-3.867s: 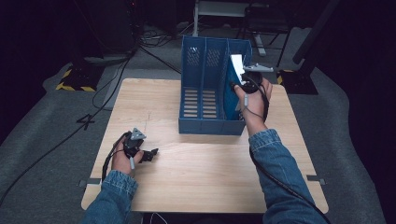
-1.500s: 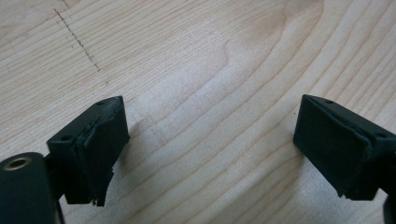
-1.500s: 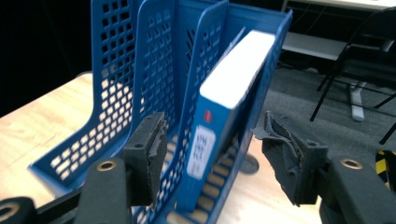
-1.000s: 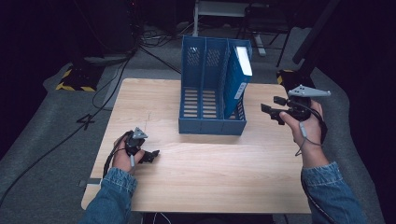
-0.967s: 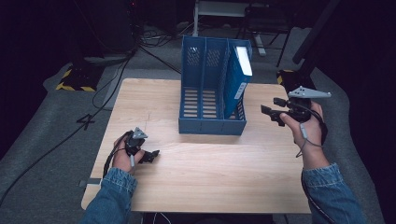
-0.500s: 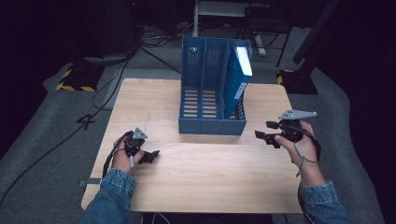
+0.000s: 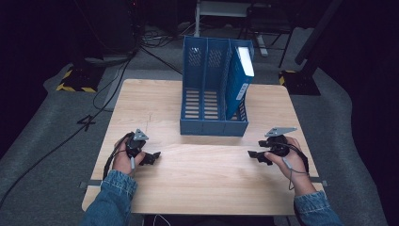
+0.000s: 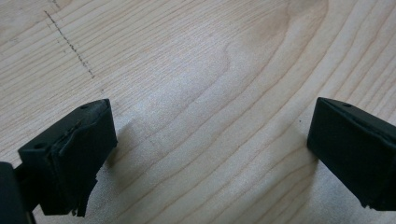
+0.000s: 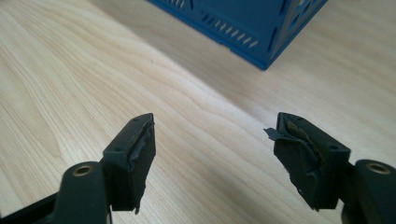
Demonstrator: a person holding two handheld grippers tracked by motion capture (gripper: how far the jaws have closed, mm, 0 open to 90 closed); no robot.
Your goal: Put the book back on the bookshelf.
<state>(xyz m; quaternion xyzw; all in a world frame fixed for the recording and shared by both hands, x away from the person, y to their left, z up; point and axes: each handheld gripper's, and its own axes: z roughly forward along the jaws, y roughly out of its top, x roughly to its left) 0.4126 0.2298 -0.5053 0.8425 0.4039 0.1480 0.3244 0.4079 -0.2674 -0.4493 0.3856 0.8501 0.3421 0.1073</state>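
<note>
A blue file rack (image 7: 214,89) with three slots stands at the back middle of the wooden table (image 7: 202,179). A blue binder with a white spine (image 7: 241,75) leans upright in its right slot. My left gripper (image 7: 151,157) rests low on the table at the front left, open, with bare wood between its jaws (image 8: 210,154). My right gripper (image 7: 254,155) sits at the front right, open and holding nothing (image 9: 212,140). The rack's lower corner (image 9: 261,28) shows ahead of it in the right gripper view.
A faint pencil line (image 8: 70,44) crosses the wood near the left gripper. Cables (image 7: 117,75) and dark stands lie on the grey floor behind and left of the table. Bare wood stretches between the two grippers.
The right hand let go of the binder in the rack's right slot, drew back to the right, then came down toward the table's front. The left gripper stayed put.
</note>
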